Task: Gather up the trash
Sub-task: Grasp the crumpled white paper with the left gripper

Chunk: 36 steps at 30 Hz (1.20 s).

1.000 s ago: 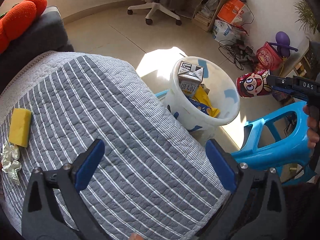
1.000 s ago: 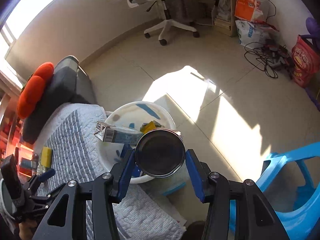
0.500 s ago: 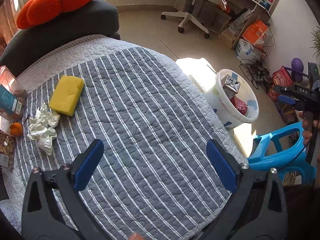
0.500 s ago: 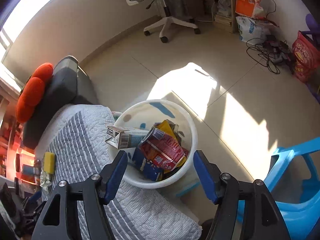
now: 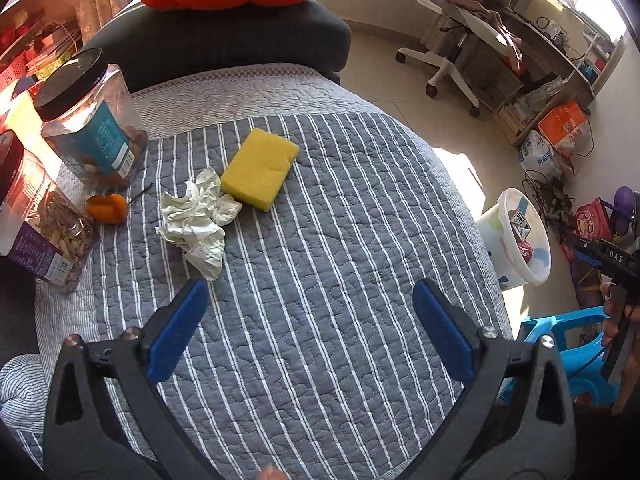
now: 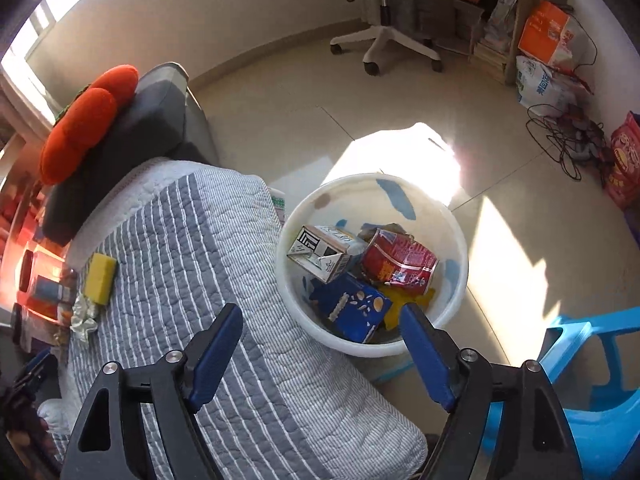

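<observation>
Over the striped quilt [image 5: 320, 240] my left claw [image 5: 308, 320] hangs with jaws apart and empty; crumpled tissue [image 5: 198, 220] lies just ahead, touching a yellow sponge [image 5: 260, 168]. My right claw [image 6: 320, 340] is also spread and empty above the white bin [image 6: 456, 280]. Red can [image 6: 398, 262], milk carton [image 6: 320, 254] and blue box [image 6: 352, 308] lie inside.

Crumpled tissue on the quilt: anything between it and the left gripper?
Nothing visible. The left gripper is open over bare quilt, and the crumpled tissue lies just beyond its left finger. The yellow sponge touches the tissue's far side, not the approach side.
</observation>
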Each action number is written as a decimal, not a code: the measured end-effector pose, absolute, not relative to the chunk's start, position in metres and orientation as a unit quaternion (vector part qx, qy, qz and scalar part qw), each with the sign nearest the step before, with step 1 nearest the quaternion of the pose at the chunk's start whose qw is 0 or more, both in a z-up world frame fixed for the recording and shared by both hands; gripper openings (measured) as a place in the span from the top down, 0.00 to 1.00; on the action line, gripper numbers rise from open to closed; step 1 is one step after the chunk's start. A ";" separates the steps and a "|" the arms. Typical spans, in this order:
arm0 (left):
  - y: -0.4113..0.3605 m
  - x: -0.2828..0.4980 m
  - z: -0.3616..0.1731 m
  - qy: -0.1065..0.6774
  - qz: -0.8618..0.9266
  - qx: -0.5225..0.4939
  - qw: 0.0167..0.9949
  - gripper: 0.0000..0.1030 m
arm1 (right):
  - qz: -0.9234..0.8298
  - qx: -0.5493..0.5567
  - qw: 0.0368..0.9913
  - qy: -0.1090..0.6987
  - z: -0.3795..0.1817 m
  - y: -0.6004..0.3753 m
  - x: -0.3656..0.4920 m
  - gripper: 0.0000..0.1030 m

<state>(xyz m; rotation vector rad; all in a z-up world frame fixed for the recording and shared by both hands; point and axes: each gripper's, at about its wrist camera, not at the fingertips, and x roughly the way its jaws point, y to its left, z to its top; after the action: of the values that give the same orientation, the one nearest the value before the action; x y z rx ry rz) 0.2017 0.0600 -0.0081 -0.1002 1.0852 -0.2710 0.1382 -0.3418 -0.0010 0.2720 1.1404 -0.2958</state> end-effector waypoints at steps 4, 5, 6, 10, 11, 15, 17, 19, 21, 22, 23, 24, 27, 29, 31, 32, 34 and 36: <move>0.087 0.208 -0.012 0.512 -0.098 -0.059 0.851 0.01 | -0.126 0.117 0.821 0.544 -0.008 -0.317 0.150 0.19; 0.093 0.210 -0.013 0.513 -0.091 -0.061 0.852 0.01 | -0.123 0.115 0.820 0.547 -0.010 -0.311 0.153 0.18; 0.100 0.212 -0.016 0.514 -0.084 -0.062 0.851 0.01 | -0.120 0.114 0.819 0.549 -0.012 -0.306 0.156 0.18; 0.118 0.226 -0.030 0.521 -0.057 -0.065 0.849 0.01 | -0.105 0.107 0.814 0.561 -0.021 -0.284 0.169 0.18; 0.123 0.230 -0.034 0.520 -0.046 -0.066 0.850 0.01 | -0.102 0.104 0.813 0.564 -0.024 -0.279 0.172 0.17; 0.138 0.249 -0.048 0.521 -0.008 -0.087 0.849 0.01 | -0.093 0.091 0.808 0.575 -0.037 -0.258 0.186 0.17; 0.142 0.259 -0.056 0.525 0.001 -0.109 0.844 0.01 | -0.089 0.089 0.805 0.580 -0.043 -0.252 0.192 0.17; 0.143 0.267 -0.062 0.526 0.001 -0.127 0.841 0.01 | -0.088 0.092 0.802 0.583 -0.047 -0.248 0.197 0.17; 0.139 0.273 -0.069 0.534 -0.004 -0.132 0.835 0.08 | -0.087 0.096 0.799 0.587 -0.051 -0.245 0.202 0.16; 0.135 0.277 -0.073 0.540 -0.009 -0.133 0.831 0.14 | -0.087 0.098 0.798 0.588 -0.053 -0.244 0.204 0.16; 0.131 0.280 -0.077 0.546 -0.012 -0.133 0.827 0.16 | -0.087 0.099 0.797 0.589 -0.055 -0.243 0.207 0.16; 0.128 0.282 -0.081 0.550 -0.014 -0.131 0.825 0.19 | -0.088 0.100 0.796 0.591 -0.057 -0.242 0.210 0.16; 0.120 0.288 -0.089 0.557 -0.020 -0.128 0.820 0.27 | -0.090 0.110 0.793 0.593 -0.062 -0.241 0.216 0.16; 0.119 0.290 -0.093 0.561 -0.021 -0.128 0.818 0.35 | -0.089 0.118 0.790 0.596 -0.066 -0.240 0.220 0.16; 0.120 0.291 -0.097 0.567 -0.022 -0.126 0.814 0.50 | -0.088 0.124 0.787 0.598 -0.069 -0.238 0.223 0.16; 0.121 0.291 -0.097 0.568 -0.023 -0.125 0.813 0.51 | -0.087 0.125 0.786 0.599 -0.070 -0.236 0.224 0.16; 0.125 0.289 -0.093 0.567 -0.028 -0.128 0.813 0.56 | -0.084 0.120 0.786 0.600 -0.071 -0.232 0.226 0.16; 0.132 0.284 -0.087 0.564 -0.030 -0.128 0.815 0.57 | -0.080 0.113 0.788 0.600 -0.071 -0.225 0.227 0.16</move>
<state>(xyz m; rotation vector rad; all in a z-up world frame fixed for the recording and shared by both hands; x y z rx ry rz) 0.2837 0.1324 -0.0869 -0.2732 1.2029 -0.0641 0.2272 -0.2255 -0.0713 0.2440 1.2928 -0.1734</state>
